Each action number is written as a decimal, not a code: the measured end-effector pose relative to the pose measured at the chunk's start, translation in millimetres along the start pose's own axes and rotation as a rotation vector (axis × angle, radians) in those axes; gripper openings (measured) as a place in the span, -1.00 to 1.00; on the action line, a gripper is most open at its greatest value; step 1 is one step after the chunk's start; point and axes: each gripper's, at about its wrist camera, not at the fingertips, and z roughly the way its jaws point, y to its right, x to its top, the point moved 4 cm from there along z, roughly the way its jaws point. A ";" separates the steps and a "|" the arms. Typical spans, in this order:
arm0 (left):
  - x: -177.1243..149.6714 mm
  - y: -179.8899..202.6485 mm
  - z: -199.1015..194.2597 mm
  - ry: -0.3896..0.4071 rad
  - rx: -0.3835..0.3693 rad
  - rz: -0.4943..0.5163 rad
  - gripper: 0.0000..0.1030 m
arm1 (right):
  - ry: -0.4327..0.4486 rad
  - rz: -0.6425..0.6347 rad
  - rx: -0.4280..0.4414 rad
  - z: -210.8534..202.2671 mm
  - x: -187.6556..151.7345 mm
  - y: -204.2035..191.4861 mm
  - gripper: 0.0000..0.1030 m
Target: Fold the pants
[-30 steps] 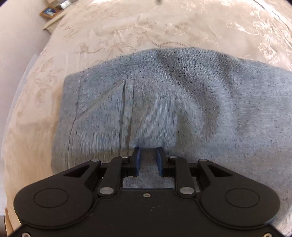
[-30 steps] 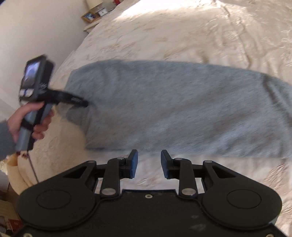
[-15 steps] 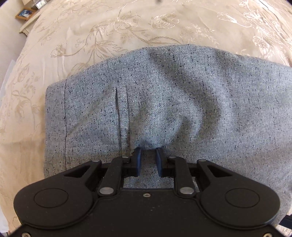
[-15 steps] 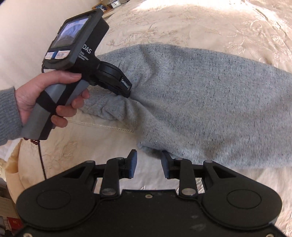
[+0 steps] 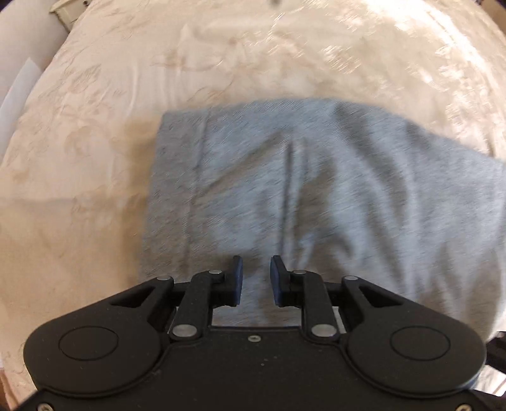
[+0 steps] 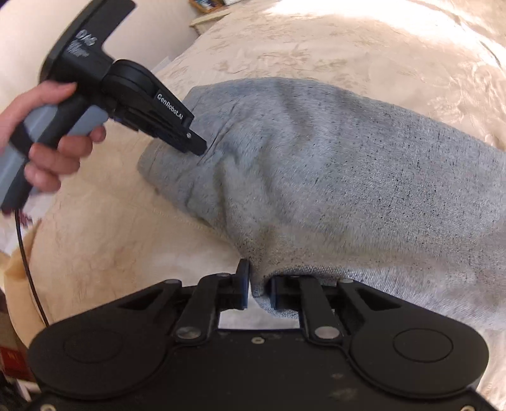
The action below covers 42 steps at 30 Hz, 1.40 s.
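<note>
Grey speckled pants (image 5: 316, 196) lie folded lengthwise on a cream bedspread (image 5: 158, 63). In the left wrist view my left gripper (image 5: 256, 272) holds a pinch of the pants' near edge between its fingers, by the waistband end. In the right wrist view the pants (image 6: 332, 164) stretch to the right, and my right gripper (image 6: 257, 281) is shut on a bunch of their near edge. The left gripper (image 6: 193, 142) shows there too, held in a hand, its tip on the cloth at the waistband end.
The bedspread (image 6: 316, 41) runs all around the pants. A nightstand with a picture frame (image 6: 205, 6) stands beyond the bed's far left corner. The bed's left edge (image 6: 19, 253) drops off beside the hand, with a cable hanging there.
My right gripper has moved forward to the pants' near edge and closed on the cloth. The left gripper has lifted and shifted with the waistband end; the left view is blurred.
</note>
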 end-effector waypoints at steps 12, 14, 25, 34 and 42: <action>-6.0 16.8 16.0 -0.037 0.154 0.212 -0.55 | -0.044 -0.041 -0.024 6.2 -11.7 -8.8 -0.75; -4.7 12.2 16.4 -0.047 0.181 0.205 -0.55 | -0.055 -0.041 -0.028 9.2 -15.7 -9.7 -0.75; 39.0 50.3 -14.6 0.031 0.003 0.224 -0.53 | -0.067 0.032 -0.030 16.9 -14.2 1.3 -0.75; 45.0 0.6 49.0 -0.013 0.203 0.123 -0.44 | -0.054 0.068 -0.055 0.4 -20.1 -3.3 -0.66; 46.6 49.2 -5.8 0.061 0.094 0.124 -0.47 | -0.020 0.163 -0.048 -40.4 -38.3 12.8 -0.65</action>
